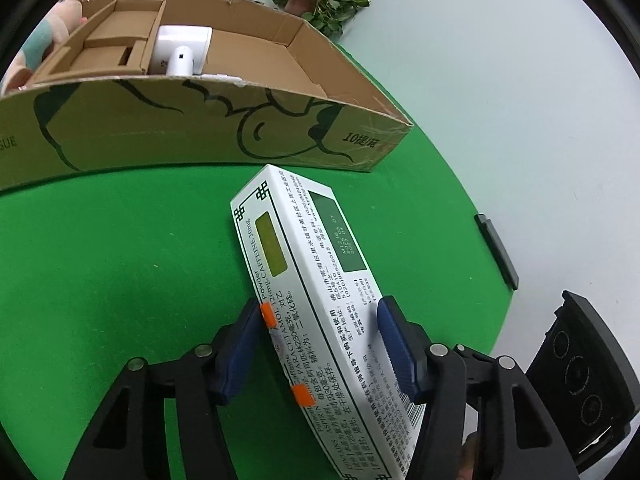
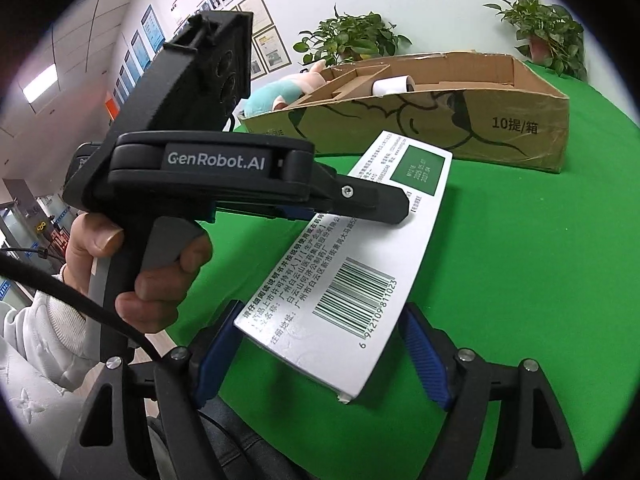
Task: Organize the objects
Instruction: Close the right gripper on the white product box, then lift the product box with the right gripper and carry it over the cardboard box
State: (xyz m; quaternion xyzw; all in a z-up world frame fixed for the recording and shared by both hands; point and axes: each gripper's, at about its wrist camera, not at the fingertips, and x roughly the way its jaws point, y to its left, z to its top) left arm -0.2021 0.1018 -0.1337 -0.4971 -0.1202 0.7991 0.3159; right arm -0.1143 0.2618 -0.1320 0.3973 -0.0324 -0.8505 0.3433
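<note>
Left gripper clamped on medicine box; white items inside cardboard box

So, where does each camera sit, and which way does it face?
Left wrist: on the left hand-held gripper, looking down along its blue pads at the medicine box they grip, cardboard box behind.
Right wrist: on the right hand-held gripper, facing the same medicine box between its pads; it shows the left hand-held gripper, the hand.
Shared: medicine box, cardboard box, green cloth.
</note>
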